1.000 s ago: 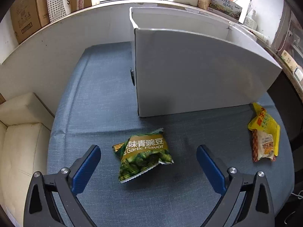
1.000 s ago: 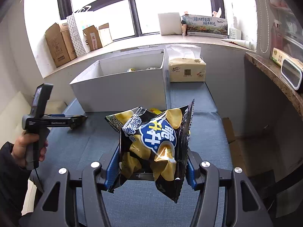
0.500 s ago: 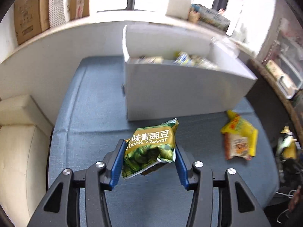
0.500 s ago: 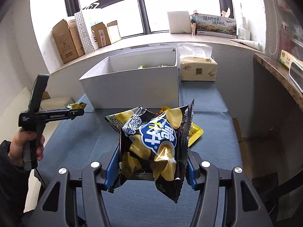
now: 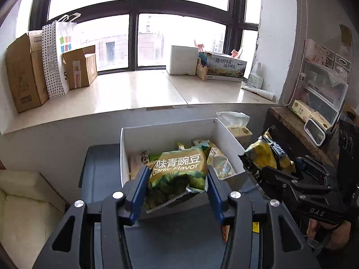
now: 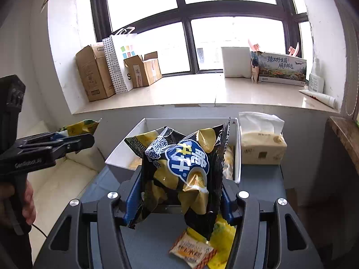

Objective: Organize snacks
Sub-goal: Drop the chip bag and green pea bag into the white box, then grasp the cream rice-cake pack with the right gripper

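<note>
Apparently both grippers were carrying snacks toward the white box (image 5: 226,134), the left gripper (image 5: 177,186) pinching the garlic pea bag (image 5: 179,174), the right gripper (image 6: 179,192) pinching the chip bag (image 6: 184,168), so next each had to be released above the box.

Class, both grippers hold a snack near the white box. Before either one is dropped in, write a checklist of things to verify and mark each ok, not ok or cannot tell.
1. Left gripper grips the green pea bag on both sides: ok.
2. Right gripper grips the black chip bag: ok.
3. White box is open on top, with snacks already inside: ok.
4. Pea bag is fully past the box's near wall: cannot tell.
5. Chip bag is over the box opening: not ok; in the left wrist view it hangs outside the right wall.
6. All snacks are off the blue cloth: not ok; the yellow packet lies there.
</note>
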The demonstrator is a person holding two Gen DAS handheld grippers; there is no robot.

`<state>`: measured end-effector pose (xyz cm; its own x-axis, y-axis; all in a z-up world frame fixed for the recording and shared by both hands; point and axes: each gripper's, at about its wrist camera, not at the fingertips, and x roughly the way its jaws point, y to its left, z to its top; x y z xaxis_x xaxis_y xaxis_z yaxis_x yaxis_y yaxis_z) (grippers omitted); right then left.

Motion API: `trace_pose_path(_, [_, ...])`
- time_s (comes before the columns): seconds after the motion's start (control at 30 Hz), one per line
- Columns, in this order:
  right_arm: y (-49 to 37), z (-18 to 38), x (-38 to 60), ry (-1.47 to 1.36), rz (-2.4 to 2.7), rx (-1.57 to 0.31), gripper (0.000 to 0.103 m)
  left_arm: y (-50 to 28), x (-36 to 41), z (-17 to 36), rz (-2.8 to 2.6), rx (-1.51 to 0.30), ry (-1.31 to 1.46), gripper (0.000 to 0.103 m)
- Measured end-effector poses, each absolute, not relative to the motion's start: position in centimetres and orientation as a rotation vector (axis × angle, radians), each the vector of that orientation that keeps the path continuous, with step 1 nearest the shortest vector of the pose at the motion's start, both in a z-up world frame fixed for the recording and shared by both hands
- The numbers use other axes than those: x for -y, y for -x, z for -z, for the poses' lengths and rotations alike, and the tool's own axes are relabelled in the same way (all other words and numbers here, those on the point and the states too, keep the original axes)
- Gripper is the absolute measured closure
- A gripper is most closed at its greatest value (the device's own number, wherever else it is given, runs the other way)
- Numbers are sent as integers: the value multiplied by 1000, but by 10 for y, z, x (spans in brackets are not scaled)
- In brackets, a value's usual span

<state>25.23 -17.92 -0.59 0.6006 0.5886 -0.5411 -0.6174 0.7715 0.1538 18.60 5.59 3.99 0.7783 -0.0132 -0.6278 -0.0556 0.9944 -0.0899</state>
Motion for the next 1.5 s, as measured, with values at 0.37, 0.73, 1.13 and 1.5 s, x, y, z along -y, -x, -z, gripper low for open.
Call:
trace_pose_path(0.37, [-354, 28, 134, 61, -659, -730, 35, -284, -76, 21, -119, -778, 23, 28])
trace_pose_path(0.73, [-356, 23, 172, -66, -627, -700, 0, -271, -82, 32, -117, -778, 20, 0])
trace_pose_path(1.13, [-296, 18, 186, 38, -712, -649, 0, -220, -45, 21, -42, -747, -22, 0])
trace_pose_path(1.5, [-205, 101, 196, 290, -811, -708, 0, -128, -22, 54, 60, -781, 45, 0])
